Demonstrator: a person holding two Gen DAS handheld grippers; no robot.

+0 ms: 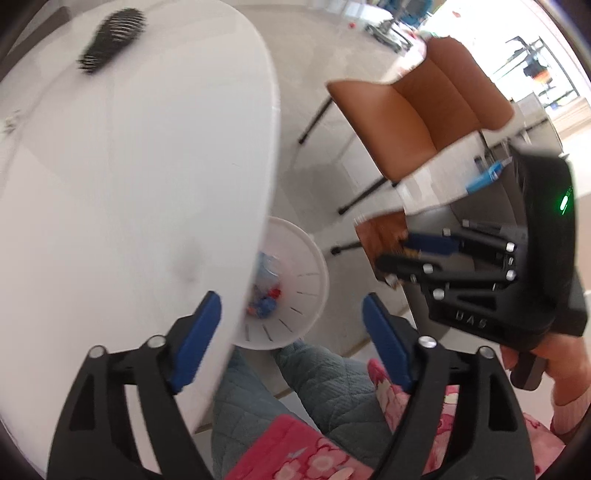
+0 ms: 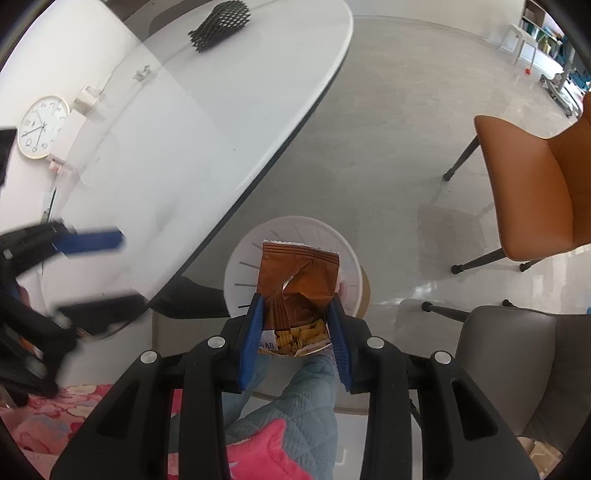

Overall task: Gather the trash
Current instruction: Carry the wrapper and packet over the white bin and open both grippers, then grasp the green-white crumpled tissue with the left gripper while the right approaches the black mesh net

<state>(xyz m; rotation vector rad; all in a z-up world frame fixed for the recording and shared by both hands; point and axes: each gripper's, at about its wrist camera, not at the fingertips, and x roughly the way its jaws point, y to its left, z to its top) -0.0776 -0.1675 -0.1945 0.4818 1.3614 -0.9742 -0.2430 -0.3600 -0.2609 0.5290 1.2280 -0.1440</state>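
The snack bag (image 2: 301, 291) at lower centre of the right wrist view is copper brown, with yellow snack pictures along its lower edge. Behind it the wastebasket (image 2: 243, 273) is white with dark slits. The gripper fingers (image 2: 252, 332) wear blue pads on black frames. The table (image 2: 192, 129) is white, the hairbrush (image 2: 221, 25) at the top black, the chair (image 2: 535, 192) at right orange-brown. The person's trousers (image 2: 295, 398) are quilted grey-blue (jacket (image 1: 295, 450) pink, flowered).

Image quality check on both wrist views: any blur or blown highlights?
Left wrist: motion blur smears the hairbrush and the table edge; the windows at top right are blown out. Right wrist: mostly sharp, snack bag crisp over the white bin; only the left tool is smeared.
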